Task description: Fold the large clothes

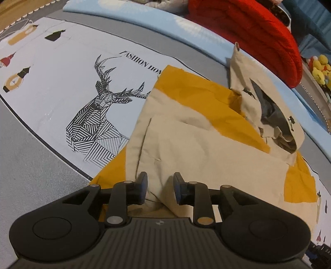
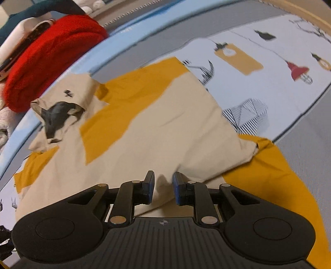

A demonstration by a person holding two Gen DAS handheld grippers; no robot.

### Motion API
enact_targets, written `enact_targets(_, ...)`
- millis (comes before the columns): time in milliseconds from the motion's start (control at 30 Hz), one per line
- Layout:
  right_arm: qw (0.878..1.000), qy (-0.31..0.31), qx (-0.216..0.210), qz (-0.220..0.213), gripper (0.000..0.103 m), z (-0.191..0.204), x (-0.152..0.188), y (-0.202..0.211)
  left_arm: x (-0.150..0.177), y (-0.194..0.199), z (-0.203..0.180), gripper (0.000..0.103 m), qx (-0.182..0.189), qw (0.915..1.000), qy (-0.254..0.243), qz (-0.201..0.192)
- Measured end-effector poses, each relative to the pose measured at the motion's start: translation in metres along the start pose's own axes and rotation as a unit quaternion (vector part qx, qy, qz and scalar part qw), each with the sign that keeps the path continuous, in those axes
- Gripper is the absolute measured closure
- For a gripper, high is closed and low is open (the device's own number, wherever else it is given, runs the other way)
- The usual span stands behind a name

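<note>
A large beige and mustard-yellow garment (image 1: pixel 202 142) lies partly folded on a printed mat (image 1: pixel 68 78), its dark-lined collar (image 1: pixel 273 120) at the far right. It also shows in the right wrist view (image 2: pixel 157 128), collar (image 2: pixel 58 115) at the left. My left gripper (image 1: pixel 160 186) has its jaws a little apart with a ridge of the beige cloth between them. My right gripper (image 2: pixel 163 186) also has its jaws slightly apart around a raised fold of the beige cloth. Whether either truly pinches the cloth is unclear.
A red knitted garment (image 1: pixel 258 33) lies folded at the back on a light blue mat (image 1: pixel 144 18); it shows in the right wrist view (image 2: pixel 51 55) too. Yellow plush toys (image 1: pixel 320 66) sit at the far right. The deer print (image 1: pixel 99 115) lies left of the garment.
</note>
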State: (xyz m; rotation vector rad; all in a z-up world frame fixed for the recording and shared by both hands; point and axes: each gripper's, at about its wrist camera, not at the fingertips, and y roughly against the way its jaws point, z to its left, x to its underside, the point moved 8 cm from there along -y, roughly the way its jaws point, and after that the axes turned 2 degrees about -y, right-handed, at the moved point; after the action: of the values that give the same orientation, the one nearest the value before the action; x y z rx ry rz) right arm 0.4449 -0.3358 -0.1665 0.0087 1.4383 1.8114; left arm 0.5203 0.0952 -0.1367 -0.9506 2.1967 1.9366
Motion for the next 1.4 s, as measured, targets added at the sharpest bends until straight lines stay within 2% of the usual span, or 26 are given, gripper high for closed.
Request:
enact_targets(433, 0.995, 0.069, -0.003, -0.07, 0.082, 0.023, -0.009, 0.05, 0.001, 0.029, -0.013, 0.073, 0.004, 0.999, -0.037, -0.026)
enact_targets(767, 0.991, 0.1, 0.002, -0.091, 0.082, 0.021, -0.007, 0.066, 0.0, 0.041, -0.019, 0.073, 0.002, 0.9976, -0.055, -0.042)
enact_targets(900, 0.989, 0.113, 0.005, -0.1, 0.081, 0.021, -0.01, 0.069, -0.008, 0.054, -0.021, 0.073, -0.004, 0.9945, -0.078, -0.07)
enact_targets(1000, 0.987, 0.121, 0.003, -0.102, 0.078, 0.022, -0.011, 0.068, -0.018, 0.067, -0.026, 0.073, 0.0, 0.9878, -0.123, -0.096)
enact_targets(1133, 0.987, 0.13, -0.012, -0.094, 0.078, 0.025, -0.013, 0.064, -0.041, 0.096, -0.039, 0.073, 0.016, 0.9701, -0.2, -0.137)
enact_targets(1300, 0.985, 0.145, -0.017, -0.093, 0.078, 0.023, -0.018, 0.064, -0.102, 0.1, -0.068, 0.073, 0.04, 0.9545, -0.258, -0.144)
enact_targets(1400, 0.985, 0.143, -0.017, -0.09, 0.079, 0.018, -0.02, 0.063, -0.148, 0.095, -0.094, 0.073, 0.031, 0.9394, -0.304, -0.156)
